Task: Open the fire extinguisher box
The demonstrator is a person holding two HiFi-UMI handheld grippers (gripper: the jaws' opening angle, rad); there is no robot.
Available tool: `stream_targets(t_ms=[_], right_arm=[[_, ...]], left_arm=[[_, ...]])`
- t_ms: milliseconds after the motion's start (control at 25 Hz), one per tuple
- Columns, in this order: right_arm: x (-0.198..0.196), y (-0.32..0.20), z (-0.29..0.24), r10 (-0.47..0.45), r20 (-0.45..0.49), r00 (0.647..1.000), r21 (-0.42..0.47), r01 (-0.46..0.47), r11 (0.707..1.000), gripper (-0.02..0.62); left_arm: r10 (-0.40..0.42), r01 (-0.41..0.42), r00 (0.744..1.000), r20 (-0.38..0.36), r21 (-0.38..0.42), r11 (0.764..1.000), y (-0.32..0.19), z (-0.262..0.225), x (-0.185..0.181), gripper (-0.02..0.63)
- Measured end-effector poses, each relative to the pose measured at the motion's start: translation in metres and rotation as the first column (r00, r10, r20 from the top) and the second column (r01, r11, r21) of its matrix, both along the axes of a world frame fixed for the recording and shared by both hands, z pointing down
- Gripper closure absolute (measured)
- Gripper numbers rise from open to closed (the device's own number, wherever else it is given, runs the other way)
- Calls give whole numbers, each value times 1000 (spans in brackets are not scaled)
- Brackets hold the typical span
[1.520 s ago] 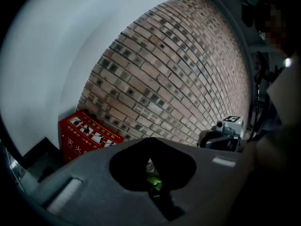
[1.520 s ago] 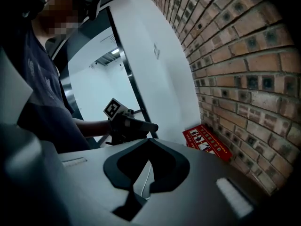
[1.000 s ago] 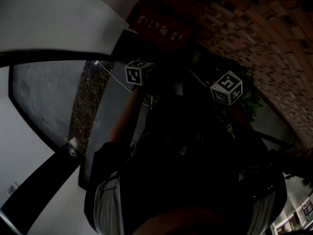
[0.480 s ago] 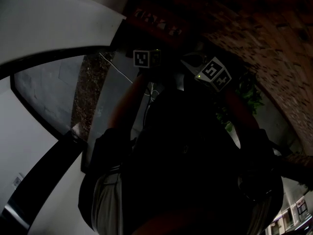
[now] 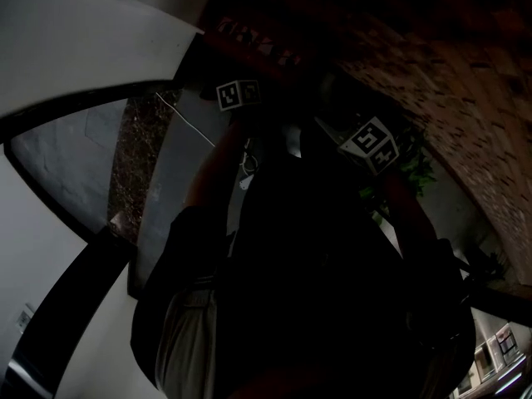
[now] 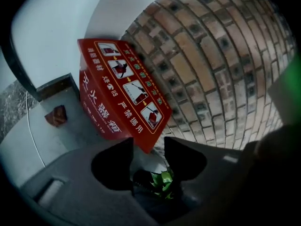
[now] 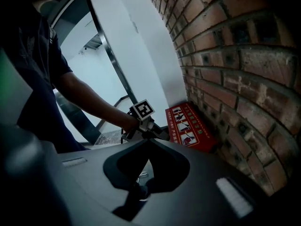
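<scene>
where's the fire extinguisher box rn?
Left gripper view, centre-left: the red fire extinguisher box sits at the foot of the brick wall, in the corner where that meets the white wall.

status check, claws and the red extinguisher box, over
Left claw just opened, empty, facing fire extinguisher box. Right claw shut, empty. Box lid down, untouched. Green plant near its corner.

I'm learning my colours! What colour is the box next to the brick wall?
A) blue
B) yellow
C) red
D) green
C: the box beside the brick wall is red, with white writing and little pictures on it.
</scene>
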State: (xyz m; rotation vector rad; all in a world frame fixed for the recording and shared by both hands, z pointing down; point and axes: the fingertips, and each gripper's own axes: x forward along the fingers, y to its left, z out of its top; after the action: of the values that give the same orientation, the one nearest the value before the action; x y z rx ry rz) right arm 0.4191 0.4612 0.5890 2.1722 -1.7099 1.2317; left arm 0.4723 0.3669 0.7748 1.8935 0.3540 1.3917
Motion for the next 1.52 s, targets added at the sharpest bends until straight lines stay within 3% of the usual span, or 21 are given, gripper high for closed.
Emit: stream_targets(t_ms=[160,360,640,1040,1520], right_arm=[[6,4,-3,37,23,999,17,-38,999,595],[12,23,-8,98,23,995,6,-98,995,595],[12,46,4,174,63,983,-14,-173,985,595],[11,61,7,186,78,979,-36,-184,982,595],[27,49,-3,237,67,969,46,-241,970,595]], left_arm=[[-19,18,998,53,15,1000,4,19,3,405],[42,-47,994,99,43,998,13,41,-3,396],[13,-19,991,136,39,999,14,62,3,394],[55,-52,993,108,-32,998,24,65,14,391],[155,-155,986,59,-15,988,23,35,15,393]])
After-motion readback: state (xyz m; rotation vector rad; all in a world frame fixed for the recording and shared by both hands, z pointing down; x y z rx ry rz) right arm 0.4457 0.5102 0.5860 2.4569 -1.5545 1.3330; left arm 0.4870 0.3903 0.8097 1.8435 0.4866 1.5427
